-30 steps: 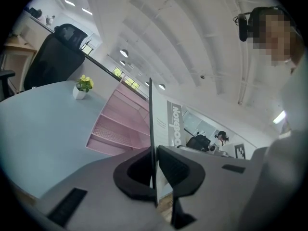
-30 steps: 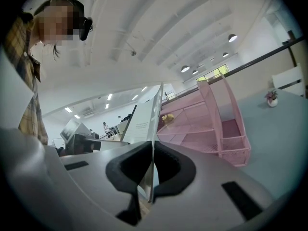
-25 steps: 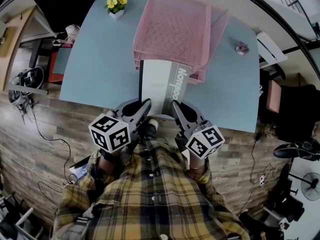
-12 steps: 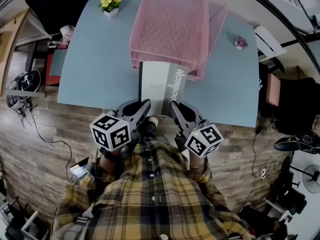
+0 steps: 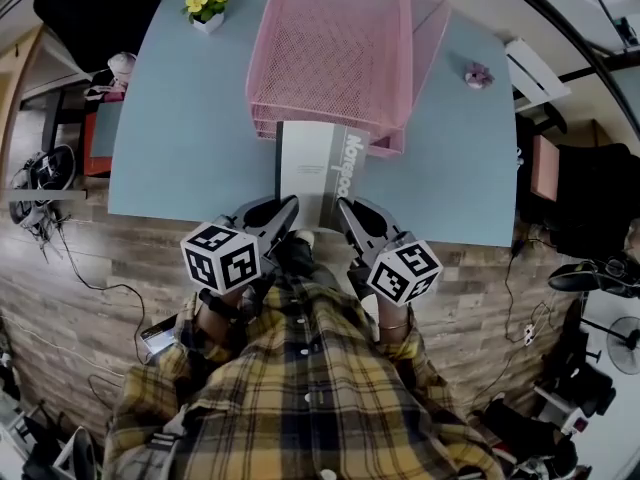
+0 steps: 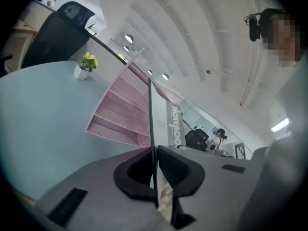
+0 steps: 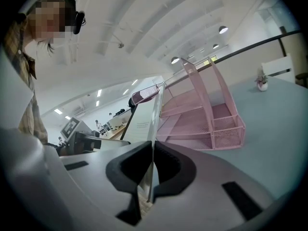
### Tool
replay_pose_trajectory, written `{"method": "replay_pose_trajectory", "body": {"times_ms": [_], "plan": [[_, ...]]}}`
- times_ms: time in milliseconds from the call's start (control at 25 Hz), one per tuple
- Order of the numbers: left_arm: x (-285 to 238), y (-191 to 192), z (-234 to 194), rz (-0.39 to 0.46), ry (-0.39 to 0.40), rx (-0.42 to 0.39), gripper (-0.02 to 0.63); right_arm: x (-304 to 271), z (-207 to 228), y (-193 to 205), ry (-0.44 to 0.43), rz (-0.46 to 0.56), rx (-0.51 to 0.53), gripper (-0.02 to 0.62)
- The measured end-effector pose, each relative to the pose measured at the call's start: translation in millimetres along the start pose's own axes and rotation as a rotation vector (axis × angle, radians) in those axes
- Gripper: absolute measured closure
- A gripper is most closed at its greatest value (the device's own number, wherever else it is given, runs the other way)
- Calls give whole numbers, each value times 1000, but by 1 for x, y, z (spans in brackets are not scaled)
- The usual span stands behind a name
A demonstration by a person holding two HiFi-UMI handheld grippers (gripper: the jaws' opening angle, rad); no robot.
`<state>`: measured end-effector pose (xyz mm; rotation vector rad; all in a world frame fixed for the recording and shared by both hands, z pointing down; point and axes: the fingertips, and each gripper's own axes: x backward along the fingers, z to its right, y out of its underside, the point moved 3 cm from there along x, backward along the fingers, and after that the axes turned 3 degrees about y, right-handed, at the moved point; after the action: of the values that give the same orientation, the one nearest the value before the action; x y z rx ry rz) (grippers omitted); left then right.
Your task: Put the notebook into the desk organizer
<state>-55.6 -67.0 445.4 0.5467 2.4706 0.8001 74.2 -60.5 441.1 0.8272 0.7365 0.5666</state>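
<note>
At the desk organizer's [image 5: 330, 58] front, head view puts the notebook's [image 5: 318, 168] far end against the pink tiers; only the gripper views show left gripper [image 6: 155, 155] and right gripper [image 7: 152, 153] jaws each pinching its near edge.

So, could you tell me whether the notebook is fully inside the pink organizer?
No, the head view shows most of the notebook outside the organizer, on the person's side.

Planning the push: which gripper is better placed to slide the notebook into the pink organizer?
Neither: the left gripper and right gripper each clamp a near corner of the notebook, evenly facing the desk organizer. Probably both.
</note>
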Motion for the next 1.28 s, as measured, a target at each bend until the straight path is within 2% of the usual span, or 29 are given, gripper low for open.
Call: {"method": "replay_pose_trajectory", "body": {"times_ms": [360, 1000, 1160, 1280], "plan": [[-14, -7, -15, 0, 5, 55, 590, -16, 16, -2, -4, -17, -31, 577], [-38, -30, -33, 30, 82, 196, 600, -41, 40, -20, -7, -25, -41, 561], [-40, -36, -34, 41, 114, 252, 600, -43, 43, -25, -5, -16, -26, 538], [-41, -38, -37, 51, 137, 313, 601, -46, 43, -27, -7, -26, -17, 477]]}}
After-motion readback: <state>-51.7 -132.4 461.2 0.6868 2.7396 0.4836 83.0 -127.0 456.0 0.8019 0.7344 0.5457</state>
